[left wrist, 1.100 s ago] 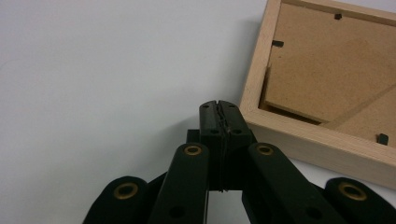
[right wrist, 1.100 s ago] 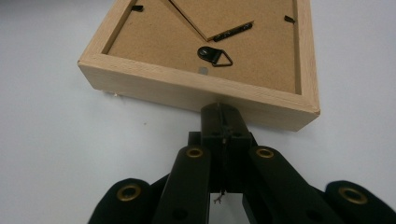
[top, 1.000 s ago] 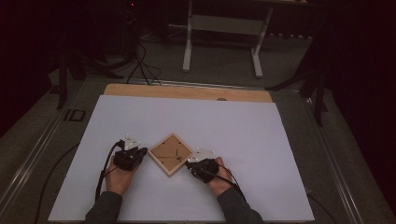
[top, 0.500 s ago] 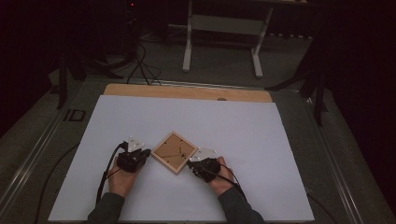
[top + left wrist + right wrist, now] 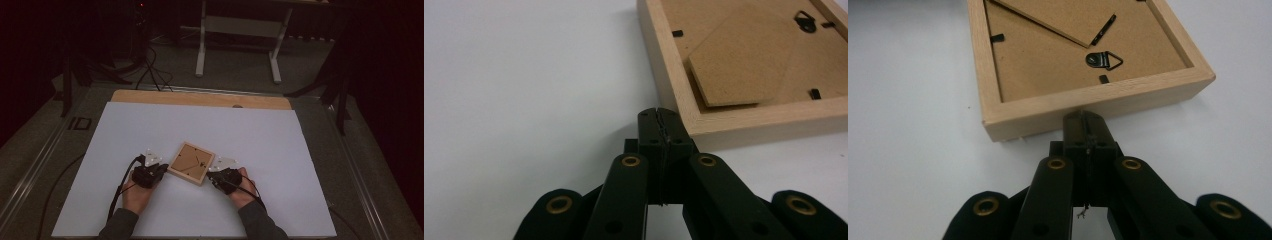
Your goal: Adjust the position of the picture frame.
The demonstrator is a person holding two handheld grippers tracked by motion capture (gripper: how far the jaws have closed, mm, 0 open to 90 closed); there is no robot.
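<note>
We have a wooden picture frame (image 5: 191,163) lying back-side up on the white table sheet (image 5: 280,150), and over the last second it has turned a little: it sat as a neat diamond between our hands and now lies skewed, its near corner swung toward the right. We judge that we are nudging the frame round to square it up, with more turning probably needed.

Our left gripper (image 5: 659,117), jaws fully together and holding nothing, has its tip at the frame's left side, touching or nearly so. Our right gripper (image 5: 1085,120), likewise closed and empty, presses its tip against the frame's near-right side. Both hands lie low on the sheet, forearms converging toward the frame, fingers wrapped round the gripper bodies.
</note>
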